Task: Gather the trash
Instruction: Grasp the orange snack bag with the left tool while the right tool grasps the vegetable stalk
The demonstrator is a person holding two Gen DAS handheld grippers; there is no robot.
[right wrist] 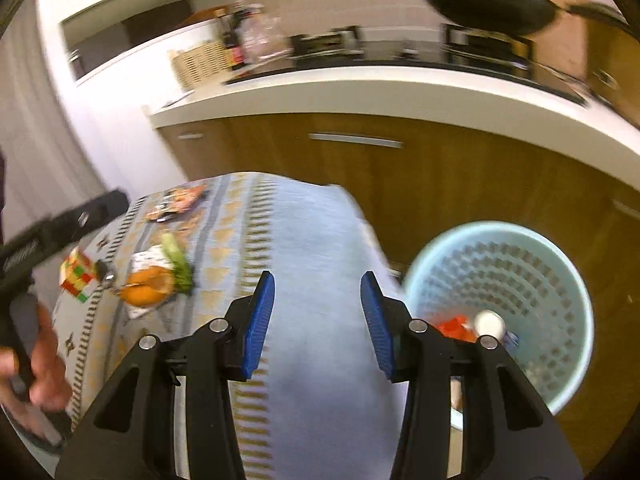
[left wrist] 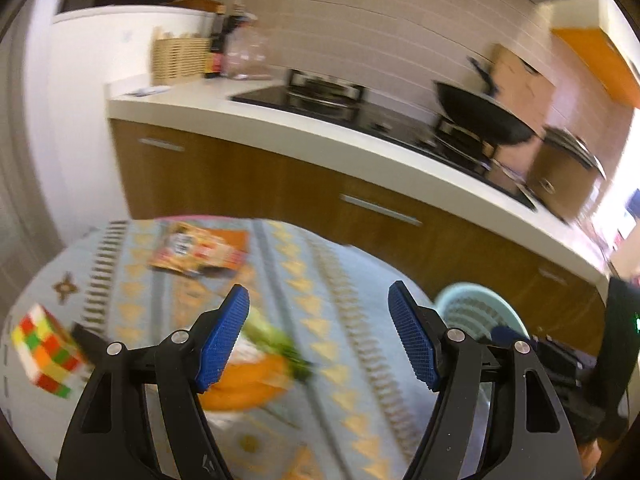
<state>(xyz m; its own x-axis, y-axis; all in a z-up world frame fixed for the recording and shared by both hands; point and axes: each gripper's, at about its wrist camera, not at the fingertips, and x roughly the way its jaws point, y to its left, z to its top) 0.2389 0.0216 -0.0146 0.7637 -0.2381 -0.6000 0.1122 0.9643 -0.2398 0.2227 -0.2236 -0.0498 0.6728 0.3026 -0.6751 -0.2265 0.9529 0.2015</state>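
My left gripper is open and empty above a patterned table. Orange peel with green vegetable scraps lies just below and left of its fingers. An orange snack wrapper lies farther back on the table. My right gripper is open and empty over the table's right part. A light-blue waste basket stands right of it on the floor, with red and white trash inside. The peel, the scraps and the wrapper show to its left.
A colour cube sits at the table's left edge, also in the right wrist view. Beside it lies a small dark object. A kitchen counter with a hob and a black wok runs behind the table. The basket stands by the cabinets.
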